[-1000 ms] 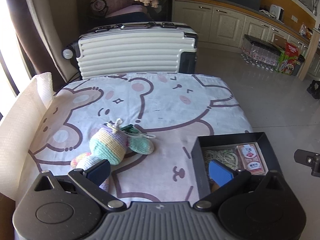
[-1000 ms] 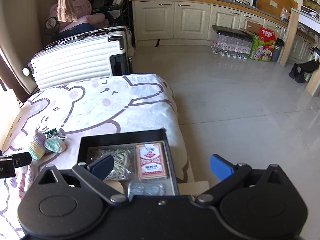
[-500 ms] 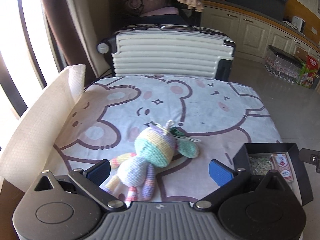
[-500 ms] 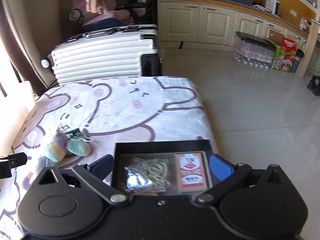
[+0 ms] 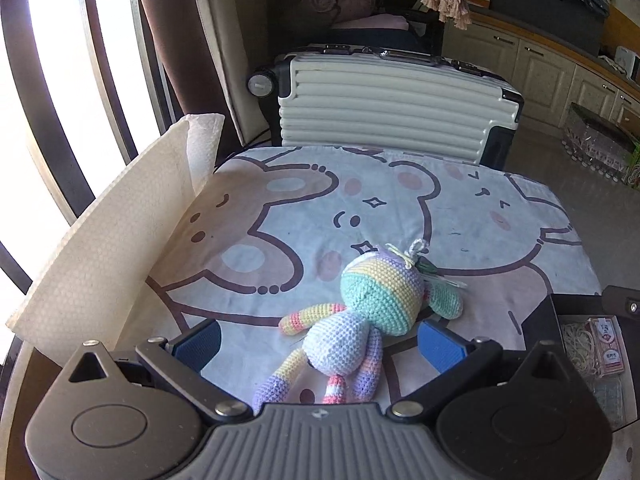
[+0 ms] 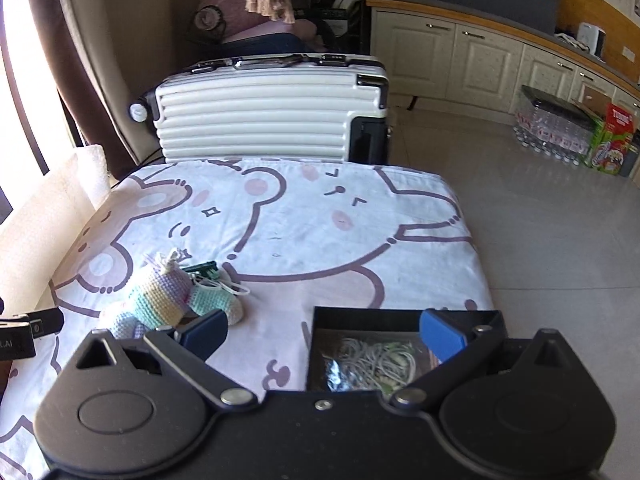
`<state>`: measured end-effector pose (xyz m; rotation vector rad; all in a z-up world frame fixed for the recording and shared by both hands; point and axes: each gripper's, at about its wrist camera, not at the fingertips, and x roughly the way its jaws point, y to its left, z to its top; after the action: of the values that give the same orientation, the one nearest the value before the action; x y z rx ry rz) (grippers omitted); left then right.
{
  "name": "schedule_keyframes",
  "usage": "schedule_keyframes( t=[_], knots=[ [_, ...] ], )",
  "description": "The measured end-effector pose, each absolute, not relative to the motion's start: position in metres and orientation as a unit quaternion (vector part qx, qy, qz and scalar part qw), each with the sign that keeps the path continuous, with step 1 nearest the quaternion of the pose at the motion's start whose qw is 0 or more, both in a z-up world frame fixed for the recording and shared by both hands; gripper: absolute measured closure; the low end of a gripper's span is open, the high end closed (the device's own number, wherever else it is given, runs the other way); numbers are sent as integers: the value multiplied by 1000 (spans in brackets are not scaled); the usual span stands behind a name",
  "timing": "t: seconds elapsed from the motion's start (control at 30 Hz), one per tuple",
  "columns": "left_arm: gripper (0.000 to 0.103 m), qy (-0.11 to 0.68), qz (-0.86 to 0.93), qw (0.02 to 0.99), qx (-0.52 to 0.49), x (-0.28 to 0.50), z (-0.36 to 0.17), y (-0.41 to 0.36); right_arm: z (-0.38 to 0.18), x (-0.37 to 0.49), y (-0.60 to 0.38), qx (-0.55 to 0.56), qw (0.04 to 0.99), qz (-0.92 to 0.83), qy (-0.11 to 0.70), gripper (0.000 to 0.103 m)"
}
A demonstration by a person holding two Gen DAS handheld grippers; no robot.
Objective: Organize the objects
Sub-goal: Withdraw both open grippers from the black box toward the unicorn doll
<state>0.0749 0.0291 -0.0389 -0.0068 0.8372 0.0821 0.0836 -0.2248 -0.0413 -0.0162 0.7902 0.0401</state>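
Two hand-held grippers, both spread: my left hand-held gripper [image 5: 320, 344] framed the crocheted rainbow doll [image 5: 352, 320] at lower centre; my right hand-held gripper [image 6: 322, 334] hovered over the black tray [image 6: 320, 316].

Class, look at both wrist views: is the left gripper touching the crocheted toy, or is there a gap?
Apart. In the left wrist view the open left gripper straddles the crocheted toy, with cloth visible between each blue pad and the toy.
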Motion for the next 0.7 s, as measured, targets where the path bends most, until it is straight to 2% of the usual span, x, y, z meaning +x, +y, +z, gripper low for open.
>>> schedule_keyframes(
  t=[0.2, 0.53, 0.7],
  knots=[
    [0, 402, 20, 915, 27, 76, -43, 26, -43, 90, -214, -8, 923, 25, 384, 0],
    [0, 413, -10, 910, 18, 91, -58, 26, -47, 106, -214, -10, 924, 40, 381, 0],
    [8, 414, -24, 909, 37, 107, -68, 19, -50, 126, -224, 18, 920, 42, 390, 0]
  ],
)
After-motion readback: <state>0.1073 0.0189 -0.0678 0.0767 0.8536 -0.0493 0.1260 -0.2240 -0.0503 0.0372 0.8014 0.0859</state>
